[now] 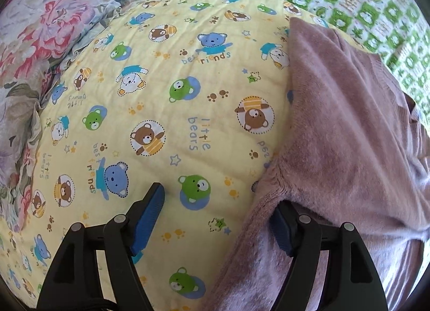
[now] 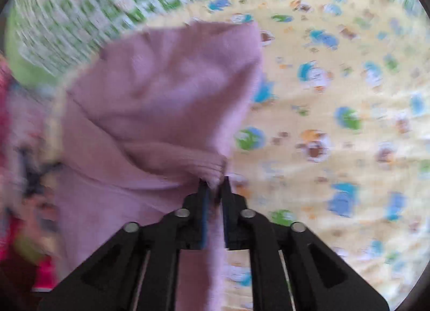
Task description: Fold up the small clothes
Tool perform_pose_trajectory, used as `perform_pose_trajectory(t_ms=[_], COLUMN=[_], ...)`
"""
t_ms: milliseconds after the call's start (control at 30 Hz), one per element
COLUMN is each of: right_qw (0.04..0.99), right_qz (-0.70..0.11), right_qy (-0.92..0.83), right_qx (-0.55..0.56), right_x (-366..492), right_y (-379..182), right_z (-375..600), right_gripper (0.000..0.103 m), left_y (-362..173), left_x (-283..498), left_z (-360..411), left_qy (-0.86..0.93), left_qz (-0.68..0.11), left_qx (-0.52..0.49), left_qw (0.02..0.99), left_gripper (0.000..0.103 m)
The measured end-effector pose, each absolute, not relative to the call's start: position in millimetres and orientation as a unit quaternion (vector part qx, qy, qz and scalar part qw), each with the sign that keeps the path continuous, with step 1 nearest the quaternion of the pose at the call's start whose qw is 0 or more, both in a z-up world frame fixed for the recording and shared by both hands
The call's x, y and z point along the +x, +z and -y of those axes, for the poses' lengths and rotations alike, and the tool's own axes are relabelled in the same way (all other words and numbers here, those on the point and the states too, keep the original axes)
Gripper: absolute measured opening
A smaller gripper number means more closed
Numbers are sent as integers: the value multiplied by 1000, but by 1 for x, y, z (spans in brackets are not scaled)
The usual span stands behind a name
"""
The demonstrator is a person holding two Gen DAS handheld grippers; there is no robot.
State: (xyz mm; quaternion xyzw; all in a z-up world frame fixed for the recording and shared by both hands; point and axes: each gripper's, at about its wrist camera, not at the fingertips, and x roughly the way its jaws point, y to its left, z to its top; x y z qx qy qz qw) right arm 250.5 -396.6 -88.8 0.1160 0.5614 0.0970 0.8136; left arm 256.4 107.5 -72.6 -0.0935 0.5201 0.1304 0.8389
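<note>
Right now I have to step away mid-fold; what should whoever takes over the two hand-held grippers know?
Right hand-held gripper: shut on a ribbed edge of the pink garment, lifting a fold.
Left hand-held gripper: open, one finger tucked under the garment's edge, gripping nothing.
The garment lies on the yellow bear-print sheet.
Done: edge picked up, garment partly doubled over.
Left: finish the fold and flatten it.

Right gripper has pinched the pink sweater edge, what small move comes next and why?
Probably lift and carry that edge across the pink sweater to start a fold: the right gripper is shut on its ribbed hem, while the left gripper stands open, one finger under the fabric, on the yellow bear sheet.
</note>
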Motion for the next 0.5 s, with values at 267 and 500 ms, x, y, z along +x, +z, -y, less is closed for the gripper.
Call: perform_pose_trajectory(t_ms=[267,500], right_qw=[866,805], right_qz=[-460,-463], right_qy=[171,367], right_qx=[96,60], right_x=[271,349], right_y=[-17,-17], right_z=[334,164], right_gripper=[14,14], left_y=[-46,-15], left_x=[208,203], left_z=[-117,-81], left_qy=[76,12], left_qz=[-520,-487], left_qx=[-122,-152], left_qw=[842,860], left_gripper=[73,73])
